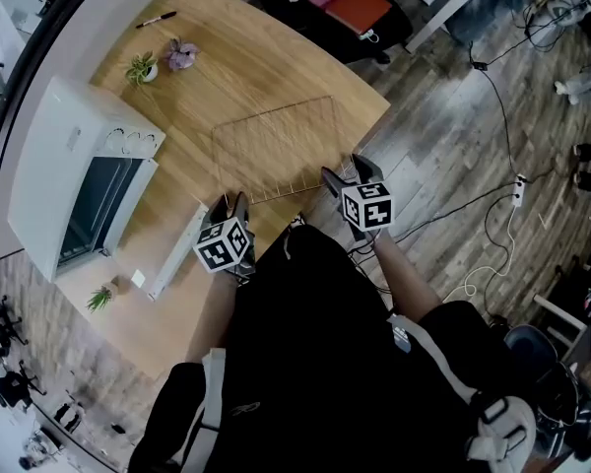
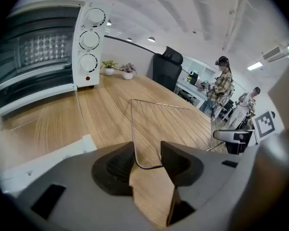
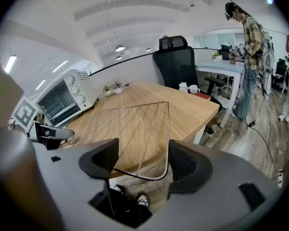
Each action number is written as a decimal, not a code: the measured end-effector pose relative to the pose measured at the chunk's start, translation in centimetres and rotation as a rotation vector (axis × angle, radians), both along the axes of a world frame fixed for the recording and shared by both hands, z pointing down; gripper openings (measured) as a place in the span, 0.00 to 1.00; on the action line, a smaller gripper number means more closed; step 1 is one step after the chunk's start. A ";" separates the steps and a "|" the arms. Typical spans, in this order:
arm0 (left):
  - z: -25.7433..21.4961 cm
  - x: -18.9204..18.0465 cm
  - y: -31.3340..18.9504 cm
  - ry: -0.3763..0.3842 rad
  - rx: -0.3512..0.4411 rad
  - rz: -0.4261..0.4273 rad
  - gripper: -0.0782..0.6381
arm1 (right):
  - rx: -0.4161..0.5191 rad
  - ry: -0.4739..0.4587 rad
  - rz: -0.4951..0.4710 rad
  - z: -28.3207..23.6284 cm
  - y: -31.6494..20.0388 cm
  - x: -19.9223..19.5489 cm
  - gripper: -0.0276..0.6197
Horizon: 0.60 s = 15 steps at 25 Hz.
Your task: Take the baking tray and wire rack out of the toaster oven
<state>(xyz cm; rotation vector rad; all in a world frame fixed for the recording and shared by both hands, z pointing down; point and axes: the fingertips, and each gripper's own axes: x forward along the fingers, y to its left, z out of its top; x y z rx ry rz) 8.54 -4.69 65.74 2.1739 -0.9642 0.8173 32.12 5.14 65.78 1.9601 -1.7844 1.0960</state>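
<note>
Head view. Rack [image 1: 281, 151] out of the oven [image 1: 79, 175], over the near part of the table [image 1: 266, 57], to the oven's right. Thin bare wire: a rectangle with rounded corners and fine cross-bars, wood plain to see through it. Left gripper [image 1: 231, 203] at its near left corner, right gripper [image 1: 347, 173] at its near right corner.

Left gripper view. Jaws of the left gripper [image 2: 148, 153] part-way apart, closed on the rounded corner of the rack [image 2: 168, 129], with the wire bend across the gap and touching both pads. One side wire straight away over the table [image 2: 101, 114], far edge a thin bright line. Oven [image 2: 43, 57] at upper left: white, three knobs down its right side, dark glass front.

Right gripper view. Jaws of the right gripper [image 3: 143, 160] likewise part-way apart, clamped on the other near corner of the rack [image 3: 142, 134], bend caught between the pads. That corner out past the edge of the table [image 3: 197, 107], floor beneath it. Rest of the frame above the wood, bars fanning toward the oven [image 3: 62, 97] at left.
</note>
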 end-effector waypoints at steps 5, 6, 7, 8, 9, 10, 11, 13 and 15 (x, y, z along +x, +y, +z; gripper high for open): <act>1.3 -0.1 0.4 -0.040 0.019 0.005 0.37 | 0.002 0.033 0.007 1.3 0.1 0.0 0.56; 1.6 -0.2 0.5 -0.054 0.020 0.001 0.37 | 0.004 0.037 0.005 1.4 0.1 -0.1 0.56; 1.8 -0.4 0.5 -0.067 0.021 -0.002 0.37 | 0.006 0.039 0.004 1.5 0.1 -0.2 0.56; 2.0 -0.5 0.6 -0.078 0.023 -0.006 0.37 | 0.008 0.039 0.004 1.7 0.1 -0.3 0.56; 2.1 -0.6 0.6 -0.088 0.024 -0.008 0.37 | 0.010 0.037 0.005 1.8 0.1 -0.3 0.56; 2.2 -0.7 0.7 -0.096 0.026 -0.010 0.37 | 0.011 0.035 0.006 1.8 0.1 -0.4 0.56; 2.3 -0.8 0.7 -0.104 0.029 -0.011 0.37 | 0.011 0.035 0.007 1.9 0.0 -0.4 0.56; 2.3 -0.7 0.7 -0.119 0.035 -0.008 0.37 | 0.010 0.038 0.006 2.1 -0.1 -0.3 0.56; 2.3 -0.4 0.9 -0.126 0.037 0.012 0.37 | 0.007 0.036 0.005 2.3 -0.1 -0.2 0.56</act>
